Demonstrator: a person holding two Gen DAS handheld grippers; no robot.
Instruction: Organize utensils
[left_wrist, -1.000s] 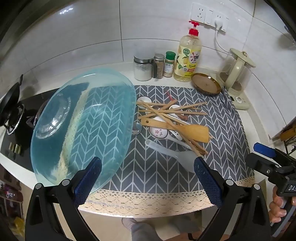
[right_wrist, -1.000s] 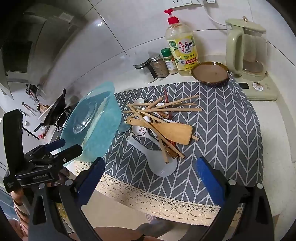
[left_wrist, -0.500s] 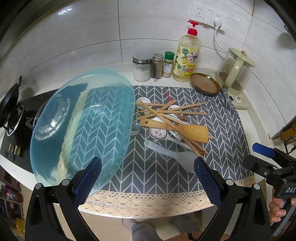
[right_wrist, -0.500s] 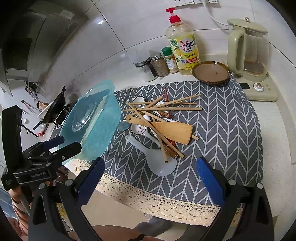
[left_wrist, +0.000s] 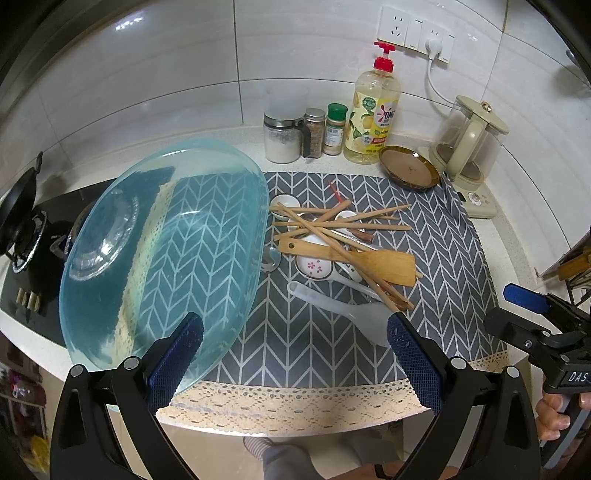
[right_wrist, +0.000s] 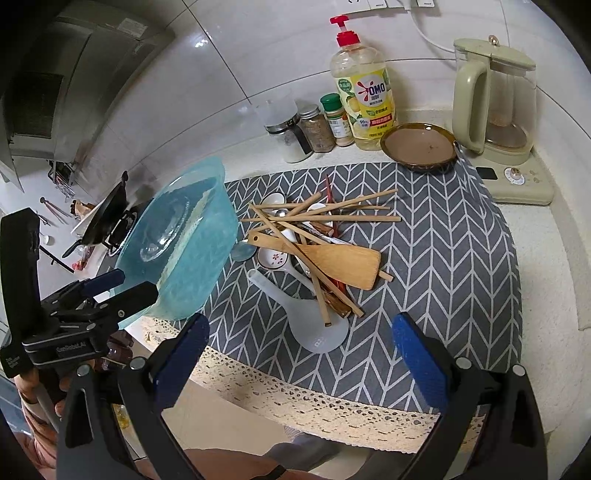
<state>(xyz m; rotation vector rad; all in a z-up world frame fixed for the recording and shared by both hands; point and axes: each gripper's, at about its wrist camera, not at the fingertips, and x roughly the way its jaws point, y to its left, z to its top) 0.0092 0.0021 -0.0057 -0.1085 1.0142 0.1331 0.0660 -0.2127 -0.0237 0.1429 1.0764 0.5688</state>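
A heap of utensils lies on the grey chevron mat (left_wrist: 454, 258): wooden chopsticks (left_wrist: 343, 225), a wooden spatula (left_wrist: 373, 260), white ceramic spoons (left_wrist: 314, 264) and a translucent rice paddle (left_wrist: 343, 306). The heap also shows in the right wrist view (right_wrist: 314, 236). A large blue glass bowl (left_wrist: 162, 251) stands tilted at the mat's left, with its rim at my left finger. My left gripper (left_wrist: 293, 354) is open, held over the counter's front edge. My right gripper (right_wrist: 301, 356) is open and empty, near the front edge below the paddle (right_wrist: 314, 325).
A brown dish (left_wrist: 408, 168), a kettle (left_wrist: 469, 147), a dish soap bottle (left_wrist: 373, 114) and spice jars (left_wrist: 314, 133) line the back wall. A gas stove with a wok (left_wrist: 22, 214) is at the left. The counter's front edge is just below both grippers.
Both grippers have drifted slightly; the scene sits a little lower and closer in the views. Nothing was taken hold of and the utensils have not moved.
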